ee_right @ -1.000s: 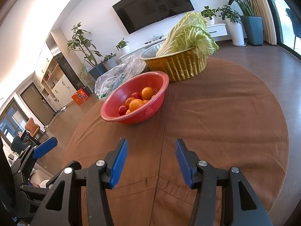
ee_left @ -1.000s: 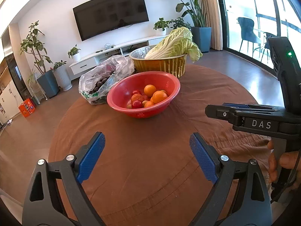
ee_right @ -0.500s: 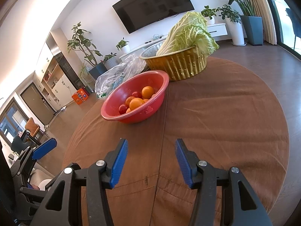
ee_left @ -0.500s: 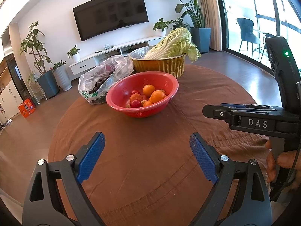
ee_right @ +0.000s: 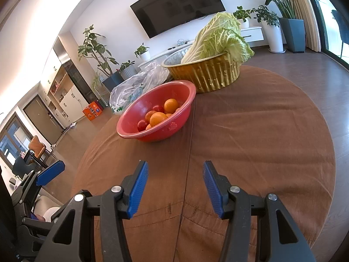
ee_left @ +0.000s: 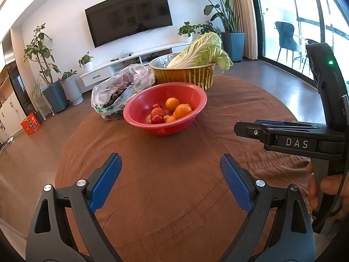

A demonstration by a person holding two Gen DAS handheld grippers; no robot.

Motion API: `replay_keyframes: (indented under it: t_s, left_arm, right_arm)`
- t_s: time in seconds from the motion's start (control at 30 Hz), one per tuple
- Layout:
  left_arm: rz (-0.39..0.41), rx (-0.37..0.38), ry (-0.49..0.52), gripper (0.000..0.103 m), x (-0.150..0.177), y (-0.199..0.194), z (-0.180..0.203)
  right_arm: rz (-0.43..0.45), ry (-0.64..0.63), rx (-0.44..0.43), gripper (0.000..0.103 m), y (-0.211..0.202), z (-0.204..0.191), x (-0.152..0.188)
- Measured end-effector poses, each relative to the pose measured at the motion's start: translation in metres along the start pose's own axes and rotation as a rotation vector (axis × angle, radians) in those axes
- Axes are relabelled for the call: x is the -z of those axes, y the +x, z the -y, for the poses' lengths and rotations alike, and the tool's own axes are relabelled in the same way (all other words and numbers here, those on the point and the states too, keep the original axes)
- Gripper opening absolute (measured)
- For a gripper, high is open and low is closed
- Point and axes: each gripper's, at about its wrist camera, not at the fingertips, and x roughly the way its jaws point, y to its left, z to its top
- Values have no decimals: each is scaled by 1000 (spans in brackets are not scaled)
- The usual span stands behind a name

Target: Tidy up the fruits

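A red colander bowl (ee_left: 139, 107) (ee_right: 135, 118) sits on the round table with the brown cloth (ee_left: 174, 185) (ee_right: 250, 142); oranges (ee_left: 182, 111) (ee_right: 158, 119) and small red tomatoes (ee_left: 157, 119) (ee_right: 142, 124) lie in it. My left gripper (ee_left: 171, 162) hovers over the near cloth, open wide and empty. My right gripper (ee_right: 175, 169) stands part open over the cloth, nothing between its blue pads (ee_right: 138, 187). The right gripper's body (ee_left: 294, 139), held by a hand (ee_left: 325, 187), shows at the right of the left wrist view. Both grippers are well short of the bowl.
Behind the bowl stands a gold basket (ee_left: 185, 76) (ee_right: 209, 74) with a napa cabbage (ee_left: 202, 51) (ee_right: 220, 37). A clear plastic bag (ee_left: 117, 89) (ee_right: 137, 83) of dark produce lies to the bowl's left. Beyond the table are a TV wall, potted plants and glass doors.
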Motion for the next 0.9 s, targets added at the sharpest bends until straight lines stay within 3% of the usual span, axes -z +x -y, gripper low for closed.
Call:
replay_keyframes:
  t_s: [0.77, 0.9]
  left_arm:
    - [-3, -1, 3, 91, 7, -4, 2]
    - [-4, 21, -8, 86, 9, -4, 1]
  right_arm:
    - [-2, 0, 2, 55, 1, -1, 1]
    - [-1, 7, 2, 55, 1, 0, 1]
